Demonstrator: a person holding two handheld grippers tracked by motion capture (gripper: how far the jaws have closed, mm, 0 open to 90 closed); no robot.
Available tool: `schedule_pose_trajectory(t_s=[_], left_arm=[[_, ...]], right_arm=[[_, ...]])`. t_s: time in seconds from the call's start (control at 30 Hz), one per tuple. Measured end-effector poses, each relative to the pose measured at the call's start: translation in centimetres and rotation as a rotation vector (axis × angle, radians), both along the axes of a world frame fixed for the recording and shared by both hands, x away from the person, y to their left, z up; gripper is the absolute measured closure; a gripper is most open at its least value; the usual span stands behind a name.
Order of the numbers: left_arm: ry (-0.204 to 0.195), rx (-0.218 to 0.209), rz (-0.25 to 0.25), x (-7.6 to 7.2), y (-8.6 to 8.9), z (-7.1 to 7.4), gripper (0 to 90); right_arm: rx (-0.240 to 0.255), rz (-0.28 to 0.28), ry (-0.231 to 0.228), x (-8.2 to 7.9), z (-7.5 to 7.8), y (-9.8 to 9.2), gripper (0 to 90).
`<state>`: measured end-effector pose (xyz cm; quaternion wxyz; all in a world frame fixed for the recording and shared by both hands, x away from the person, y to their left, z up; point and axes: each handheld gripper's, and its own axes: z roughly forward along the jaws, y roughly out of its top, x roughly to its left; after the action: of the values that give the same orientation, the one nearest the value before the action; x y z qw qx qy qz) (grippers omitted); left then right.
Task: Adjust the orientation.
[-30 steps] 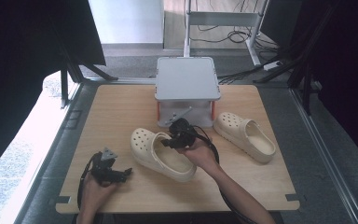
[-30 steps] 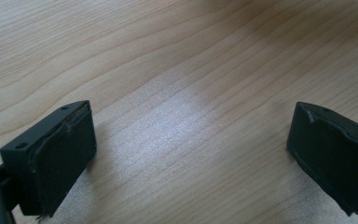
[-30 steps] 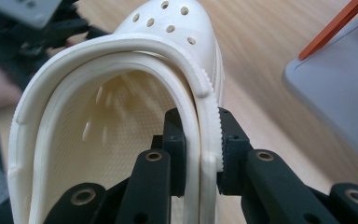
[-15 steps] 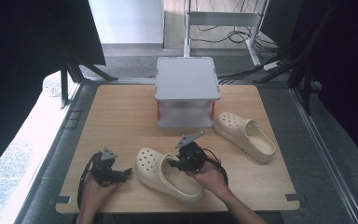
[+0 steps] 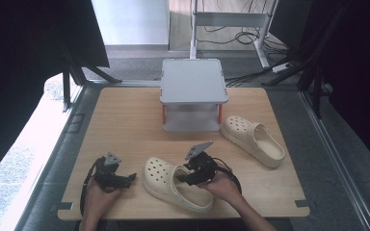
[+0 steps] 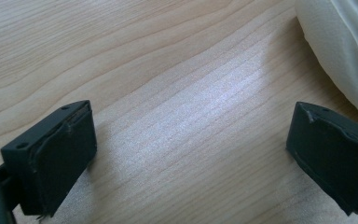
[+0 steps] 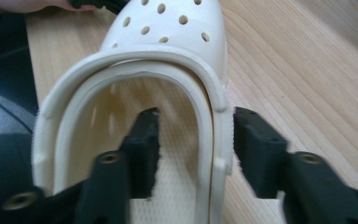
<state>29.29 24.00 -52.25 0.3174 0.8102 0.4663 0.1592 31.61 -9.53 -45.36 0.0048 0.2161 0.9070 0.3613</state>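
Clog [image 5: 176, 184] is lying near the front edge of the wooden surface [image 5: 125, 120], toe pointing toward the person's left, and the right gripper [image 5: 192, 176] is sitting right at its opening. In the right gripper view one black jaw is reaching inside the shoe while the other is standing outside the side wall, with the cream rim [image 7: 214, 121] between them; a sliver of gap is showing on each side, so the jaws are straddling the wall, not yet pinching it. That is where the trouble could be coming from, I'd say: the wall looks soft and rounded, the bite is narrow and off to one side, so if the jaws are squeezing only the lip, the clog may be twisting or sliding out as it is being lifted, its toe dragging on the wood. The left gripper [image 5: 118, 178] is resting just beside the toe, jaws spread wide with only bare wood between them, the cream toe [image 6: 345, 51] filling the corner of its view; a swinging shoe could be bumping it. The second clog [image 5: 253, 139] is lying well apart to the right, beside the grey two-tier stand [image 5: 192, 94] at the back.
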Motion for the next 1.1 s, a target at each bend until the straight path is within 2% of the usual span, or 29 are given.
schedule_pose_trajectory(t_s=[0.13,0.3,0.5,0.53,0.57,0.6,0.73,1.1], left_arm=[[0.001,0.001,-0.001,0.0,0.0,0.0,1.3],[0.000,-0.001,0.000,0.0,0.0,0.0,1.3],[0.000,-0.002,0.000,0.0,0.0,0.0,1.3],[0.000,-0.002,0.000,0.0,0.0,0.0,1.3],[0.000,-0.001,0.000,0.0,0.0,0.0,1.3],[0.000,-0.001,0.000,0.0,0.0,0.0,1.3],[-0.001,-0.001,0.000,0.0,0.0,0.0,1.3],[-0.001,0.000,0.000,0.0,0.0,0.0,1.3]], right_arm=[[0.014,0.004,-0.011,0.0,1.2,-1.0,36.5],[0.020,0.001,0.014,0.4,1.9,-2.6,32.6],[0.043,-0.076,0.001,1.0,2.6,-5.8,30.2],[0.043,-0.076,0.001,1.0,2.6,-5.8,30.2],[0.027,-0.102,-0.009,1.2,2.6,-6.6,29.7],[0.027,-0.102,-0.009,1.2,2.6,-6.6,29.7],[0.023,-0.158,-0.019,1.6,2.6,-8.4,29.5],[0.026,-0.241,-0.040,2.0,3.0,-12.1,30.0]])
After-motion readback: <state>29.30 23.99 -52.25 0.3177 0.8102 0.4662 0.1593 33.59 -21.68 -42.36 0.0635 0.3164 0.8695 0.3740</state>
